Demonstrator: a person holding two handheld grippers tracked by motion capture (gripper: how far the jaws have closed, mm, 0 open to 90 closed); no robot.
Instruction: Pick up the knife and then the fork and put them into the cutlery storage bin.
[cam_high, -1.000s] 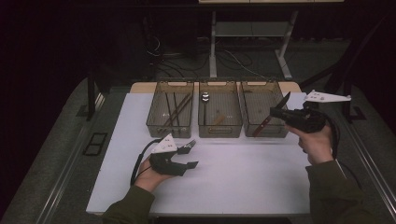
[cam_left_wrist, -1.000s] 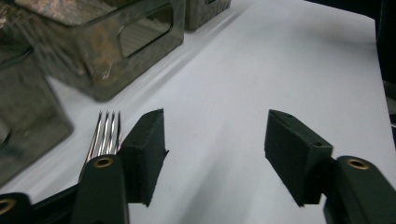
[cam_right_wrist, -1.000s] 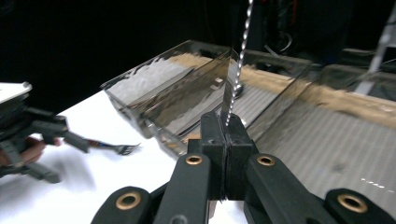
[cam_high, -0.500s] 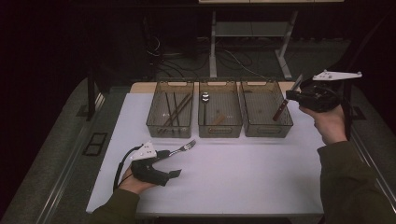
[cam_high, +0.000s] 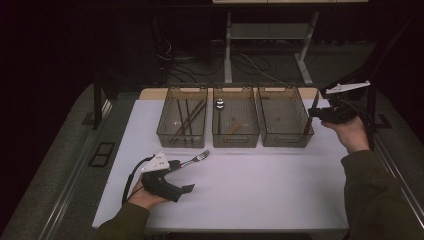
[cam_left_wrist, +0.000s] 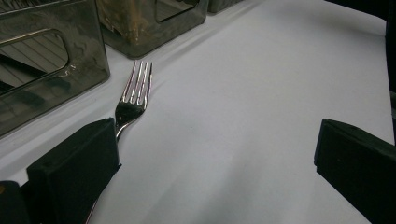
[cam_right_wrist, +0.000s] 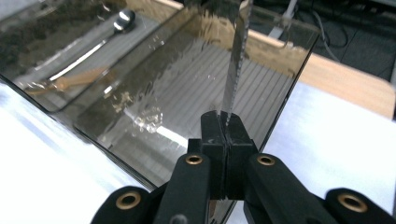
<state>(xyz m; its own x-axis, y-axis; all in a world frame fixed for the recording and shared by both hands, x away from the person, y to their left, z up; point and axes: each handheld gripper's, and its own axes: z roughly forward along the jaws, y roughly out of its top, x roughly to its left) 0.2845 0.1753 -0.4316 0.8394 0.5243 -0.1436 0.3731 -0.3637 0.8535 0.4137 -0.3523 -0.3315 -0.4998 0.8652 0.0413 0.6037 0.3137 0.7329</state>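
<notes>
Silver fork (cam_left_wrist: 133, 95) flat on table; serrated knife (cam_right_wrist: 235, 60) upright over bin.

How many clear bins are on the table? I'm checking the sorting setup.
3, in a row at the table's far edge: the left bin with dark sticks, the middle bin with a spoon, and the right bin beside the right gripper.

High view sits above the person's side of the table (cam_high: 260, 195), looking forward and down at the three bins. The left gripper view rides low near the tabletop, facing the fork (cam_left_wrist: 133, 98) and bin fronts. Right gripper view hovers close over the right bin (cam_right_wrist: 196, 88), which the high view shares (cam_high: 284, 117).
</notes>
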